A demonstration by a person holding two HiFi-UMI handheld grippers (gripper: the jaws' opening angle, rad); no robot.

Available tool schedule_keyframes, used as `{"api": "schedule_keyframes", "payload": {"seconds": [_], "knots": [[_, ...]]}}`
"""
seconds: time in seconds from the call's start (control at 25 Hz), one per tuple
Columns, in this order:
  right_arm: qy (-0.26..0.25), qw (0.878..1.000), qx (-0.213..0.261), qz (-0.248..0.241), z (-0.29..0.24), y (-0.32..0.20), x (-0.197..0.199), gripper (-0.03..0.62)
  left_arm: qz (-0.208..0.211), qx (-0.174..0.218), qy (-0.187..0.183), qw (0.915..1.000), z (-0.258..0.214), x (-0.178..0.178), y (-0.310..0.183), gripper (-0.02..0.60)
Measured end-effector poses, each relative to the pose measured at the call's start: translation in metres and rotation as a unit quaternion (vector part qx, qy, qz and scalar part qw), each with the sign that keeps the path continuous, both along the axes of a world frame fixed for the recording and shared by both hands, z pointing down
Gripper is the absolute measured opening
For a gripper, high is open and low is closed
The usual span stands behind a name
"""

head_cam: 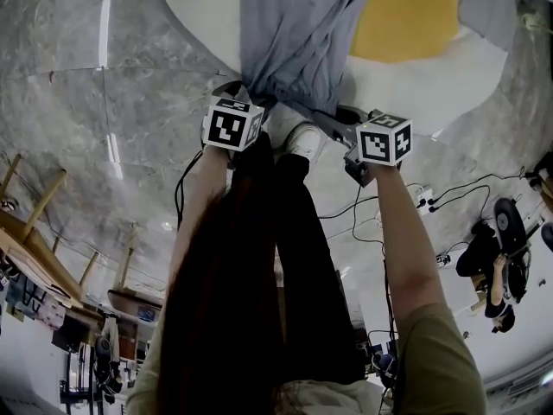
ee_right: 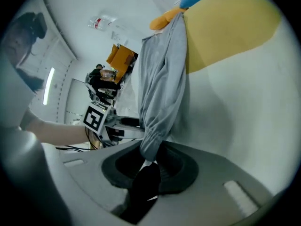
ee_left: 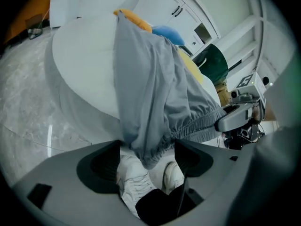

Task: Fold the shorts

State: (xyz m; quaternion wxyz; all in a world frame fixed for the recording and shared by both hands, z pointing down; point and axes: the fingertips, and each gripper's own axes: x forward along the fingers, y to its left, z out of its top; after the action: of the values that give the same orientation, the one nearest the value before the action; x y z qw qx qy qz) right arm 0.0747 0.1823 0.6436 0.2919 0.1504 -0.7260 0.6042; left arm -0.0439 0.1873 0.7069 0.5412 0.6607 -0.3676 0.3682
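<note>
Grey shorts hang over the near edge of a round white table, their elastic waistband lowest. My left gripper is shut on the waistband's left end, and in the left gripper view the bunched fabric fills the gap between its jaws. My right gripper is shut on the waistband's right end; in its own view the gathered cloth runs down into the closed jaws. The band stretches between the two grippers, clear of the table.
A yellow patch covers part of the tabletop; orange and blue items lie beyond the shorts. White shoes stand below the grippers. Cables and another person are at the right, wooden furniture at the left.
</note>
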Motion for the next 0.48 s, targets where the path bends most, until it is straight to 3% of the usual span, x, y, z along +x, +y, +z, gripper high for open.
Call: {"api": "schedule_keyframes", "payload": {"seconds": [0.2, 0.4, 0.48], "knots": [[-0.039, 0.998, -0.02, 0.05, -0.009, 0.0, 0.001, 0.072, -0.003, -0.01, 0.005, 0.9999, 0.004, 0.007, 0.006, 0.349], [-0.049, 0.997, -0.023, 0.058, -0.01, -0.002, 0.0, 0.072, -0.028, -0.037, -0.008, 0.9989, 0.01, 0.006, -0.001, 0.234], [-0.049, 0.997, -0.022, 0.049, -0.01, -0.002, -0.003, 0.072, -0.033, -0.046, -0.015, 0.9983, 0.011, 0.002, -0.001, 0.132]]}}
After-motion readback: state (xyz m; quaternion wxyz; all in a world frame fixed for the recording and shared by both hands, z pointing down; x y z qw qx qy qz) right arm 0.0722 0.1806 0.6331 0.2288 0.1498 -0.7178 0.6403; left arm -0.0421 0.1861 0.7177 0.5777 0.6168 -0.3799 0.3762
